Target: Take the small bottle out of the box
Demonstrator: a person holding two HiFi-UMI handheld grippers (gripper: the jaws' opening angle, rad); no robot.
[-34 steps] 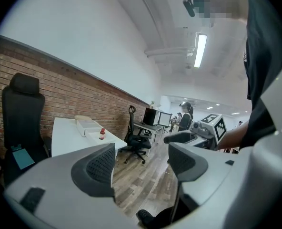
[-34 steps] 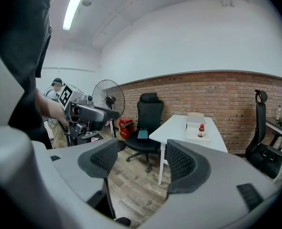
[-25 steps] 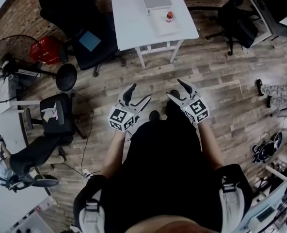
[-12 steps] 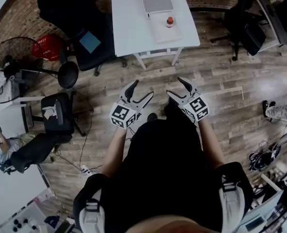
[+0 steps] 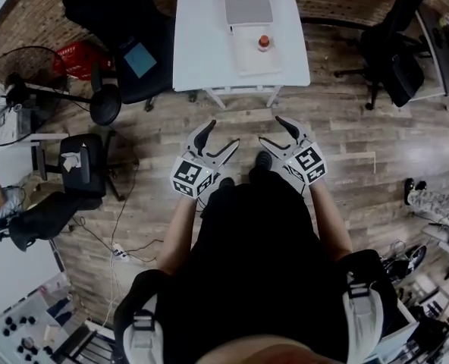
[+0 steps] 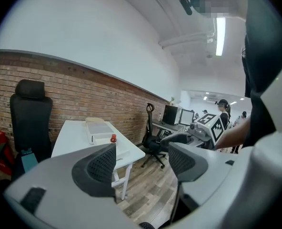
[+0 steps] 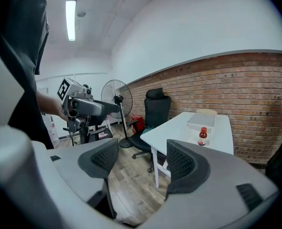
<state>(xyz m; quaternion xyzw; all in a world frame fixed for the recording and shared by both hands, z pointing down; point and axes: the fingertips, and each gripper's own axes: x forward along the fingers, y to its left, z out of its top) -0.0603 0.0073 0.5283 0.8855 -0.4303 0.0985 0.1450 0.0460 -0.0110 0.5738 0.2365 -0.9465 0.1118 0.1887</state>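
Person closer to table [image 5: 202, 44] now; bottle [image 5: 264, 42] in box [image 5: 249, 58] still out of reach. Left gripper [image 5: 222, 139], right gripper [image 5: 271, 131]: jaws wide, empty.

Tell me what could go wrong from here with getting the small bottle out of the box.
1. The small bottle stands upright and narrow in the shallow box; an off-centre close by the open right hand-held gripper could tip it.
2. The box lies near the front edge of the white table; a nudge might push it towards the drop.
3. A power strip and its cable lie on the floor left of the person: a possible trip.
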